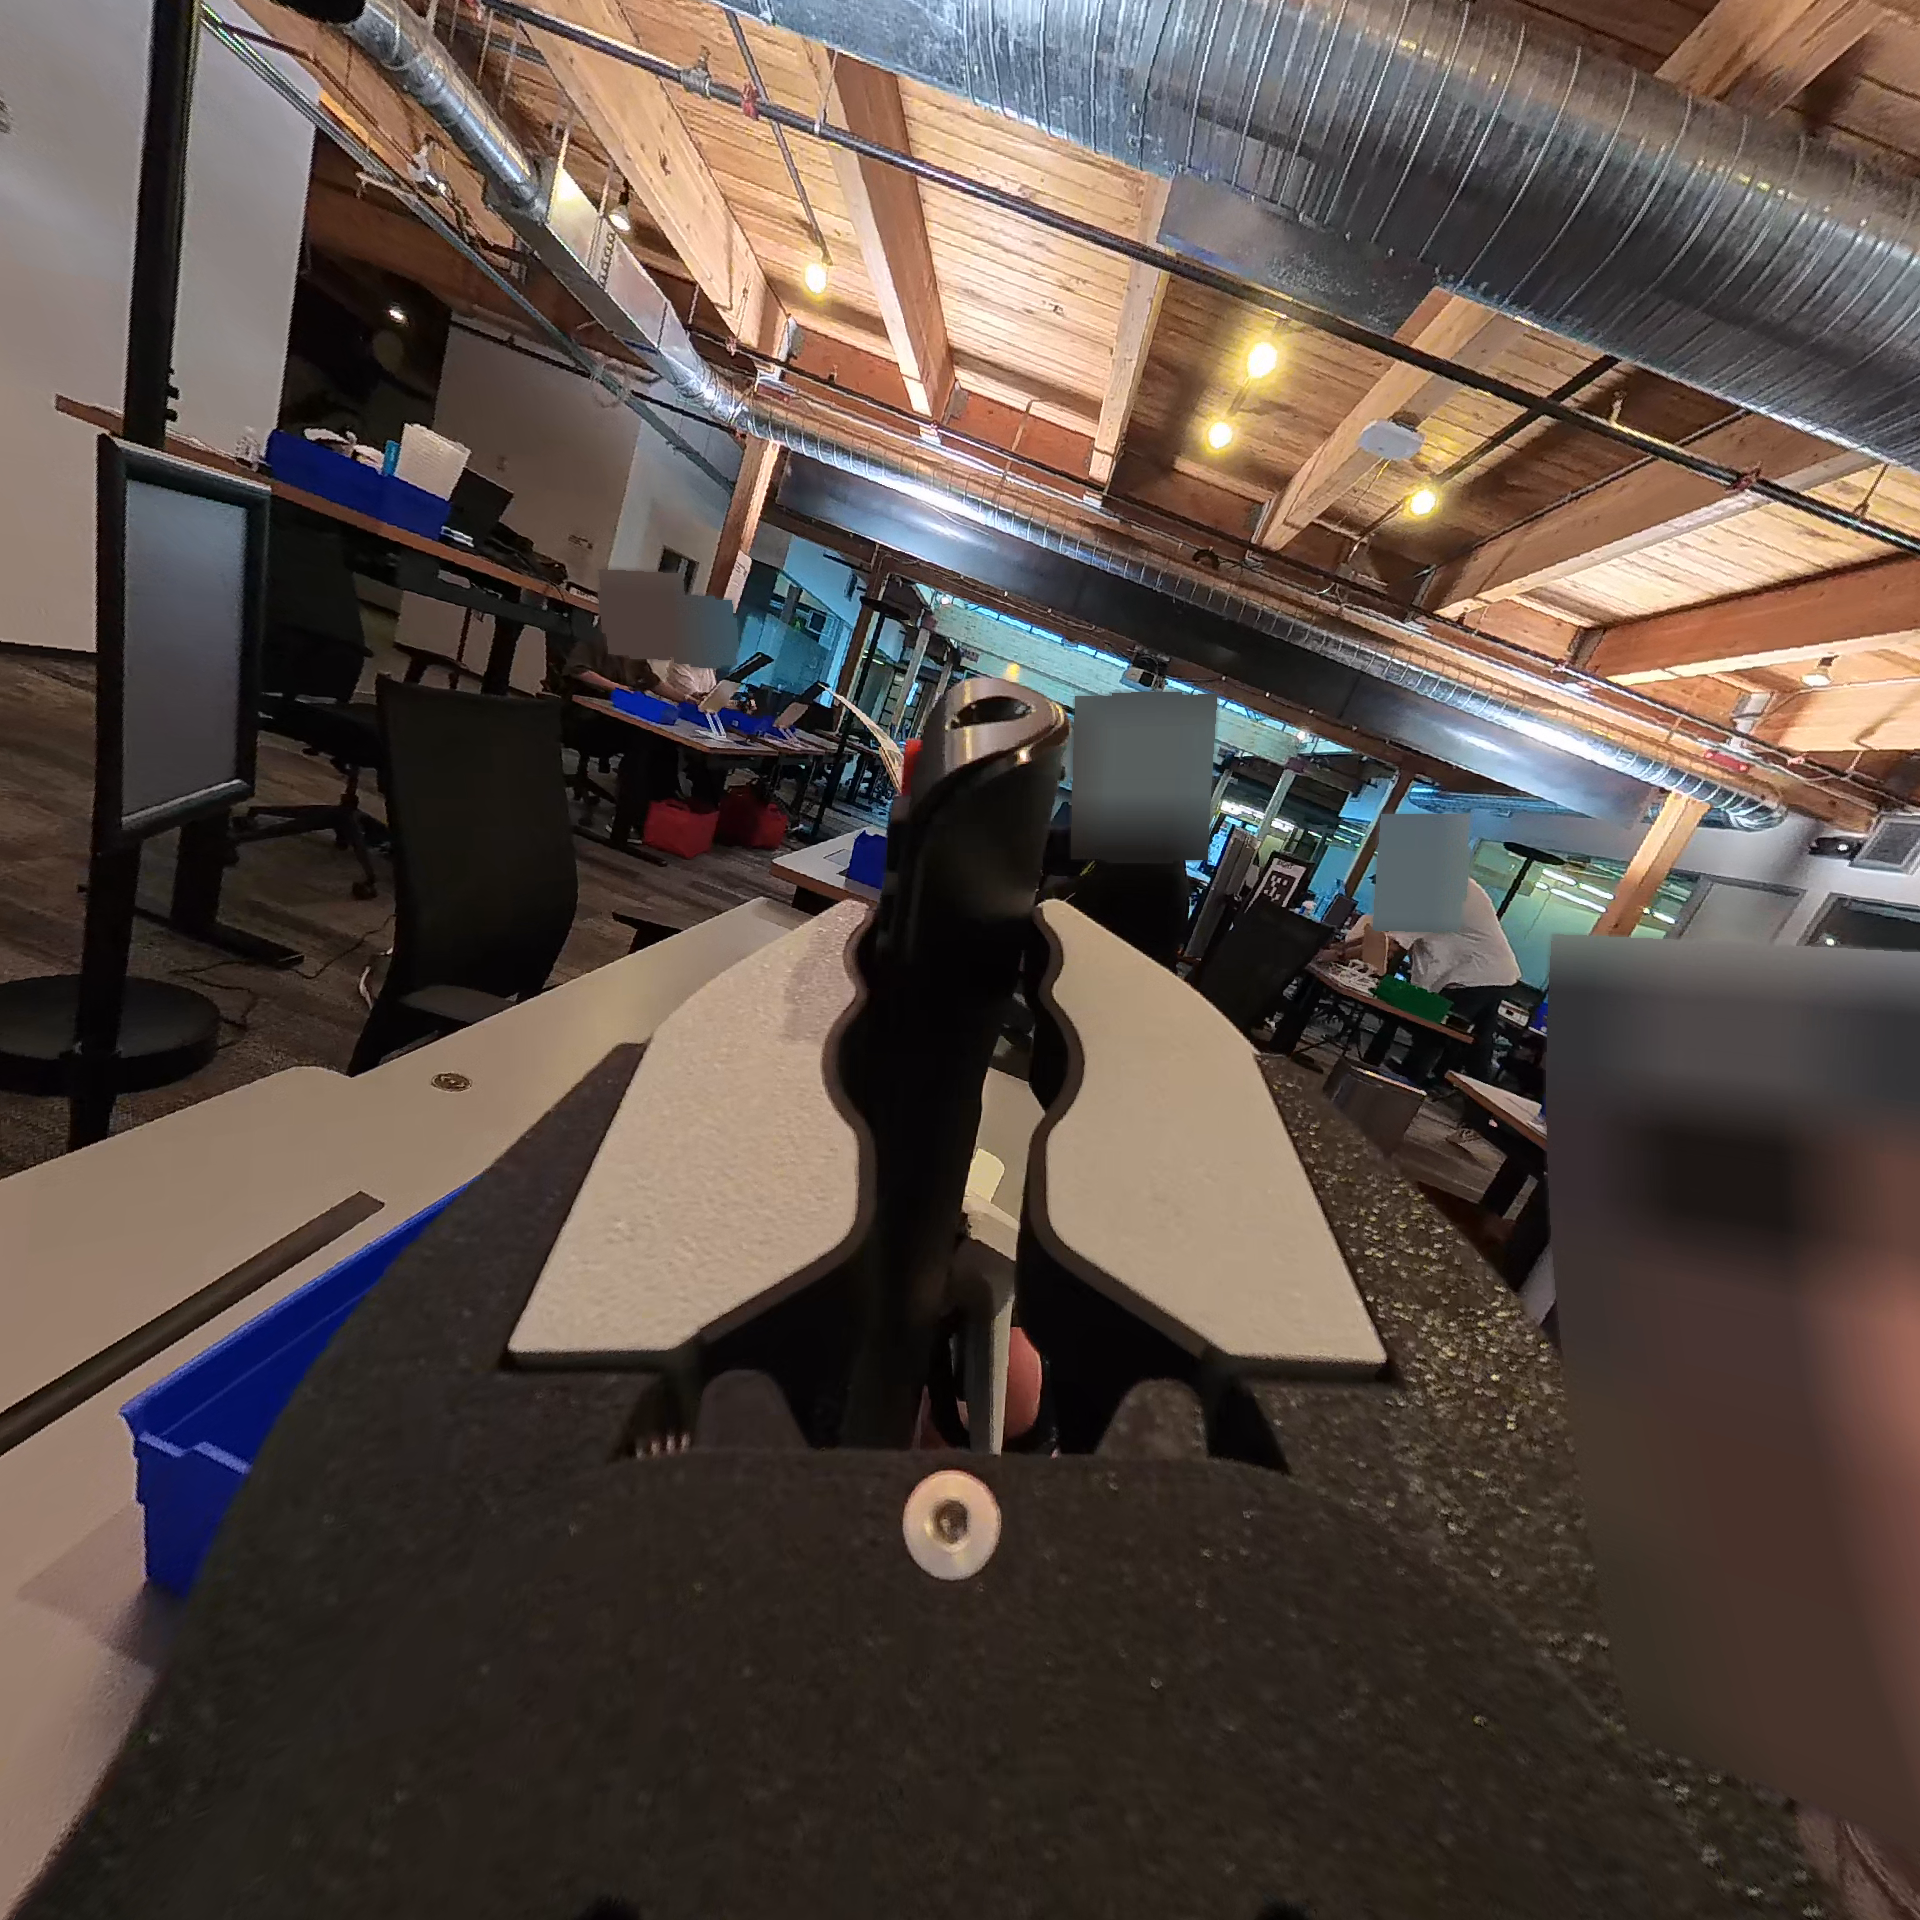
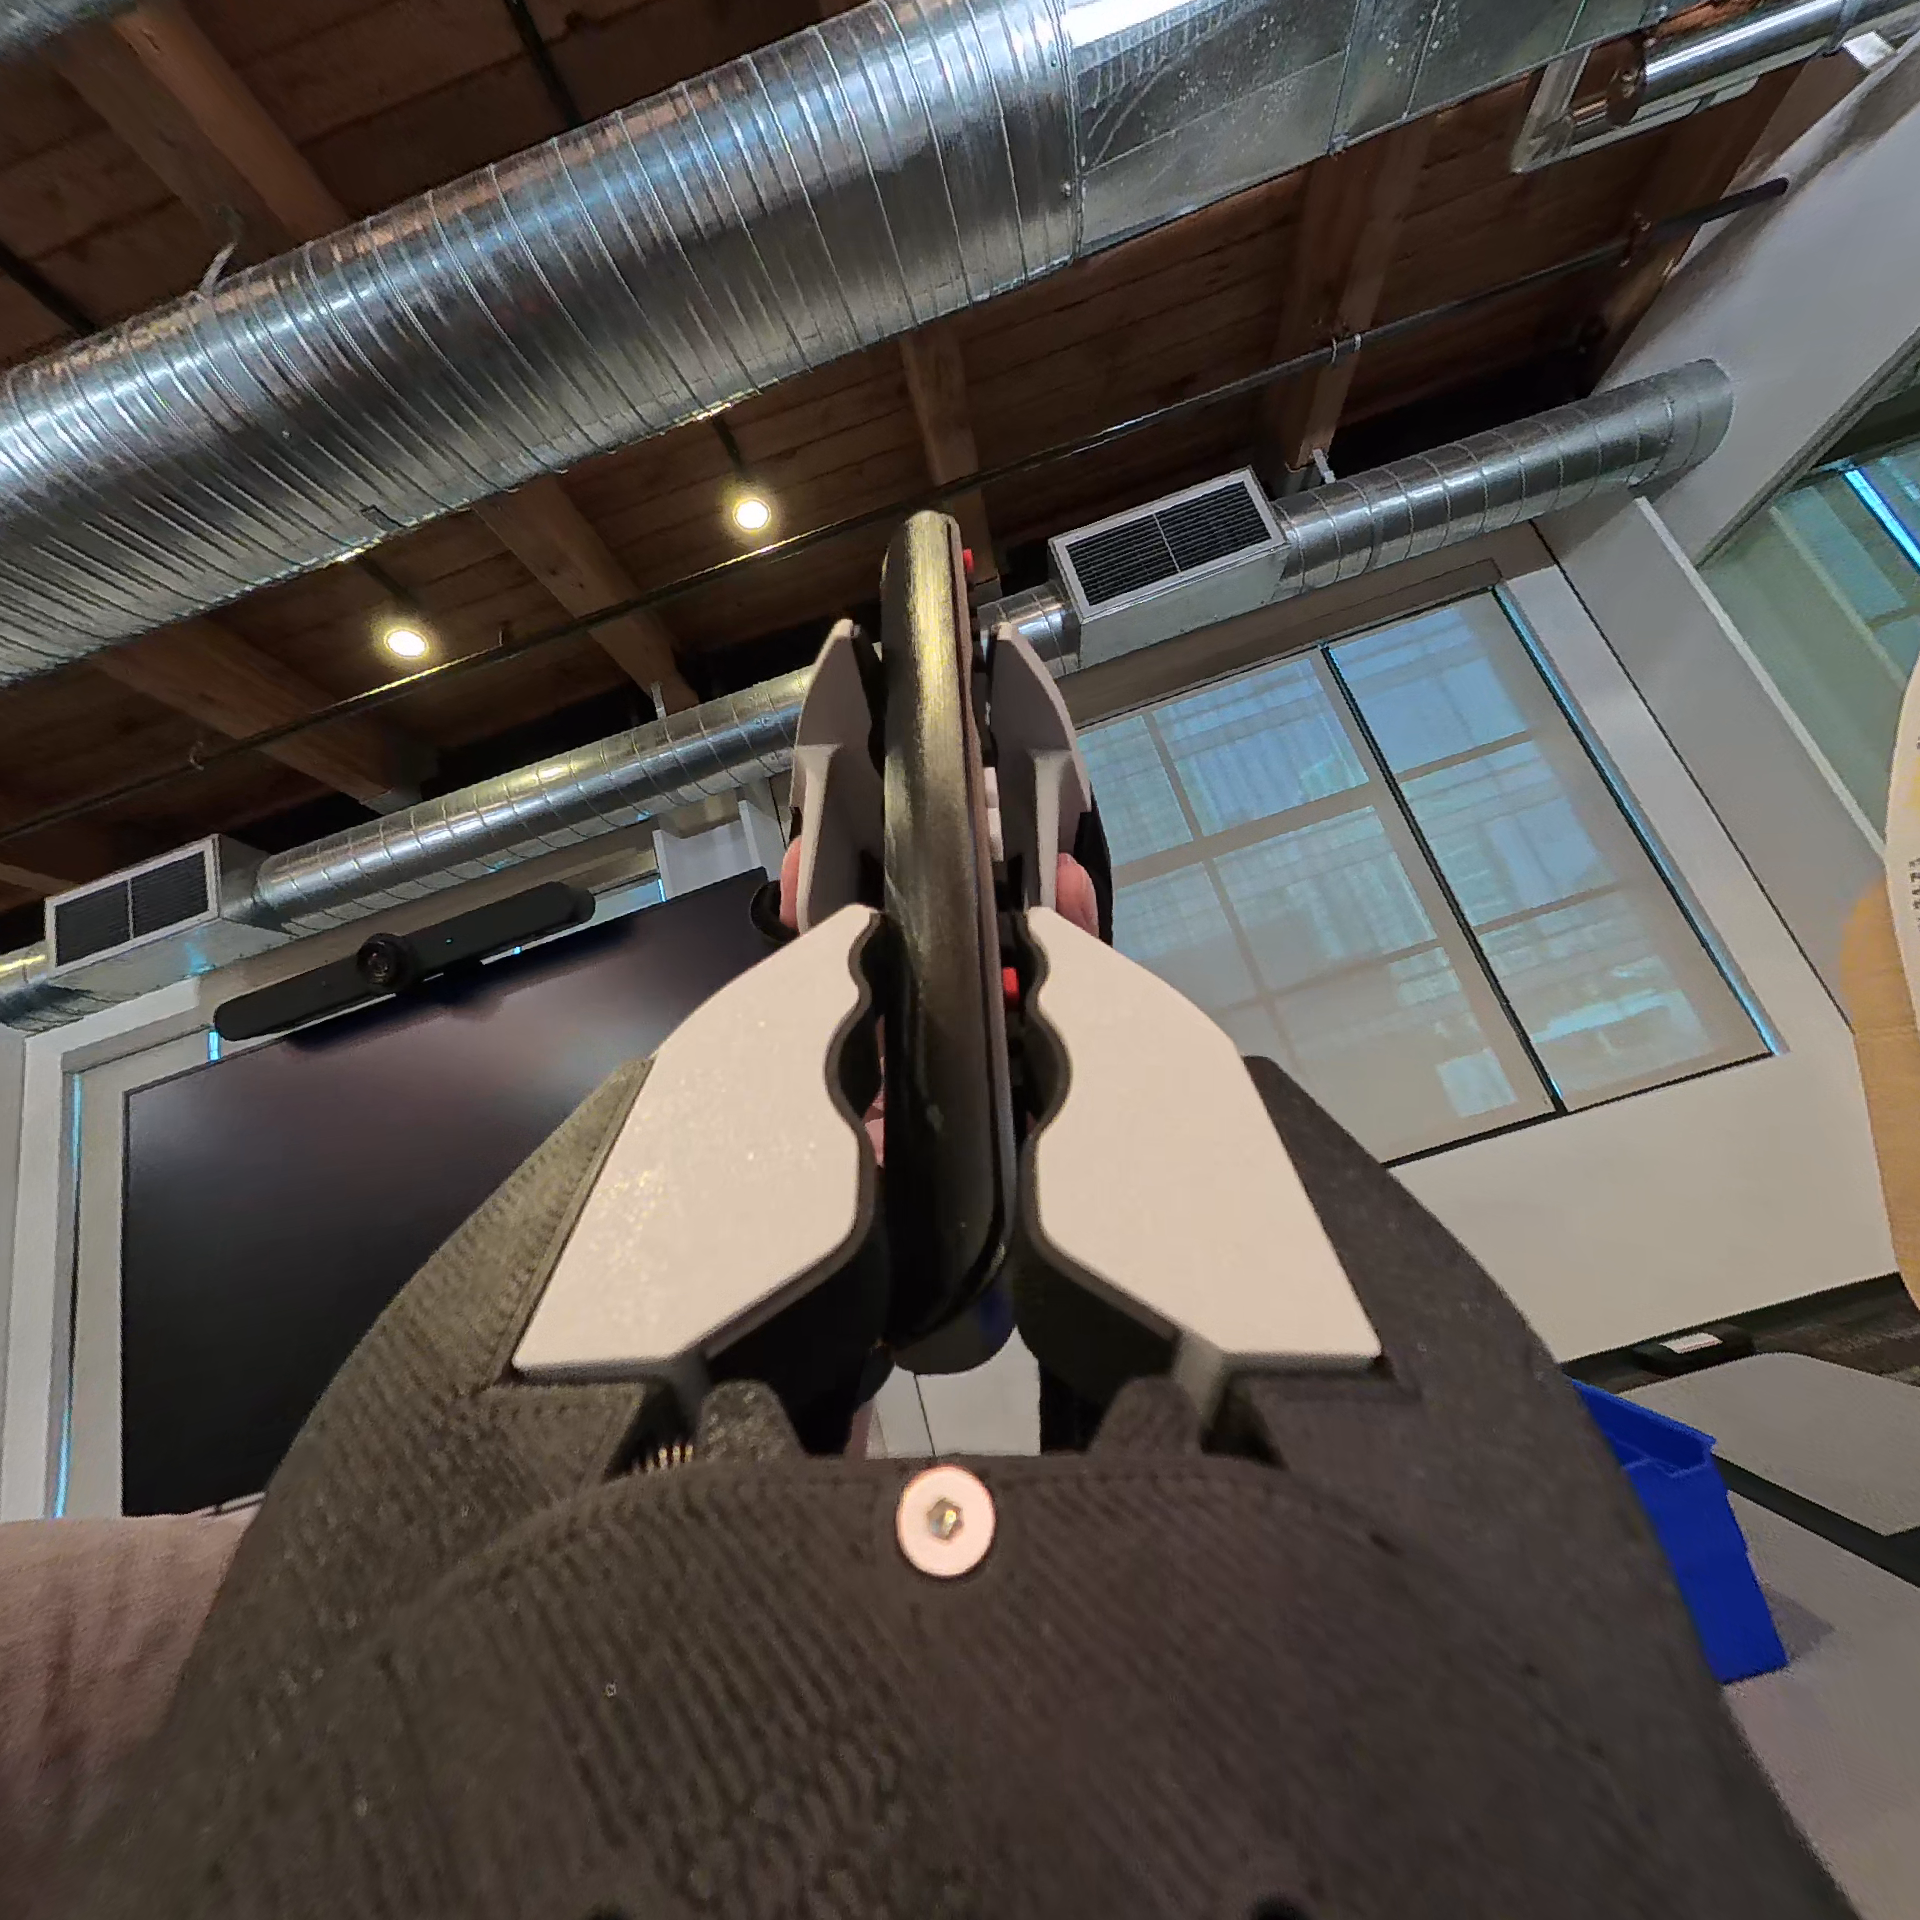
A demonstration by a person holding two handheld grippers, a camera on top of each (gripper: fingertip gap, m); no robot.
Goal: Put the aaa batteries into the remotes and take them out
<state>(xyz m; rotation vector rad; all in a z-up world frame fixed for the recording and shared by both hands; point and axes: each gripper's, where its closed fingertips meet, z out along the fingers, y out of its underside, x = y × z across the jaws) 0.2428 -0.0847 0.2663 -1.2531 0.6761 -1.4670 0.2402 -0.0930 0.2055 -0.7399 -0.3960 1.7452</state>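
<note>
Left tongs (image 1: pixel 940 1039) clamped on black remote (image 1: pixel 935 997) | right tongs (image 2: pixel 940 1039) clamped on same remote (image 2: pixel 935 935), edge-on | blue bin (image 1: pixel 208 1434) at worktop (image 1: pixel 125 1247) edge.

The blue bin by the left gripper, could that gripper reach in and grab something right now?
Probably not: the left gripper is shut on the black remote and raised, while the blue bin sits lower-left of it.

**Layout around the remote**

Left wrist view: remote (image 1: pixel 940 1049) stands upright betw. the left gripper (image 1: pixel 945 977) fingers, touching both. Bin (image 1: pixel 223 1423) lies left of the remote, lower, on the table (image 1: pixel 156 1226). Chair (image 1: pixel 473 873) behind the table, left of remote.

Right wrist view: remote (image 2: pixel 935 935) edge-on betw. the right gripper (image 2: pixel 940 997) fingers; other gripper (image 2: pixel 935 727) just behind, also on it. Bin (image 2: pixel 1673 1507) lower right of remote.
</note>
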